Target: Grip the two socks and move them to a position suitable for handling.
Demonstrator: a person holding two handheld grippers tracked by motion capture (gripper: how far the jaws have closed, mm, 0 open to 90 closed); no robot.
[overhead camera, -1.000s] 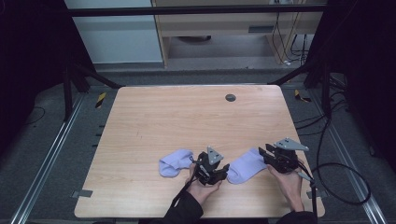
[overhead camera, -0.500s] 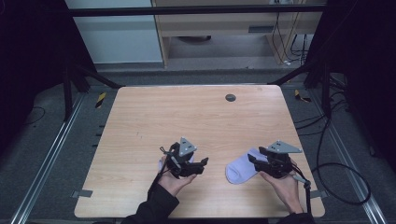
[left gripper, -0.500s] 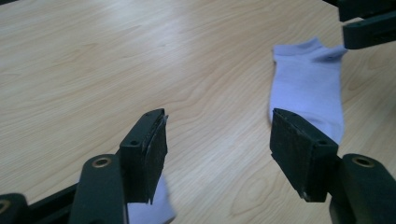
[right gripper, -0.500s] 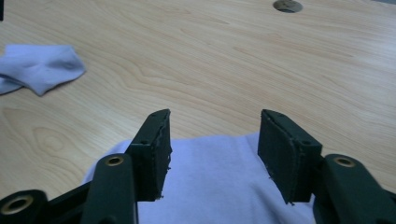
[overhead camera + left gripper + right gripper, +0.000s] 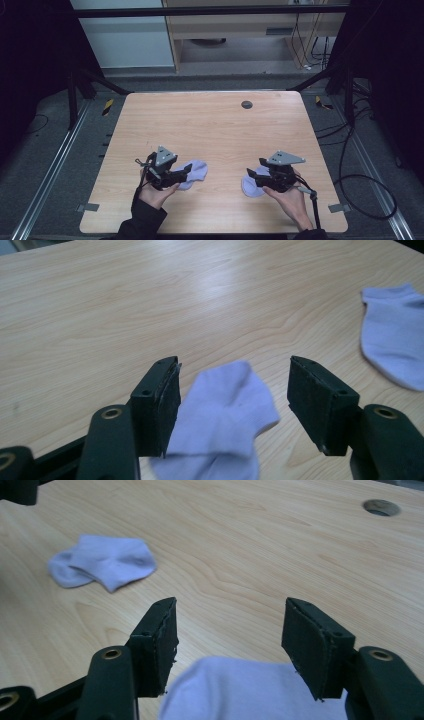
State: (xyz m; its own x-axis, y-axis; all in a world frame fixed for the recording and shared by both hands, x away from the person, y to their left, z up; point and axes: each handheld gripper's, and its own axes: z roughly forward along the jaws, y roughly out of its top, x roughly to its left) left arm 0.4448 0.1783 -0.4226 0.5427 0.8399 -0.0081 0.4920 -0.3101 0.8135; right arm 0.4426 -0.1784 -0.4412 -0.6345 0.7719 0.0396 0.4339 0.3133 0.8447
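High view, two pale socks on table (image 5: 210, 125), left sock (image 5: 196, 172) between parted left gripper (image 5: 186, 175) jaws, right sock (image 5: 251, 186) under right gripper (image 5: 257, 179), just spreading wider

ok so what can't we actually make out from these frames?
- High view: near end of the right sock, covered by the right gripper.
- High view: part of the left sock, under the left gripper.
- Right gripper view: the near sock, cut by the bottom edge.
- High view: dark round spot on the table, too small to identify.
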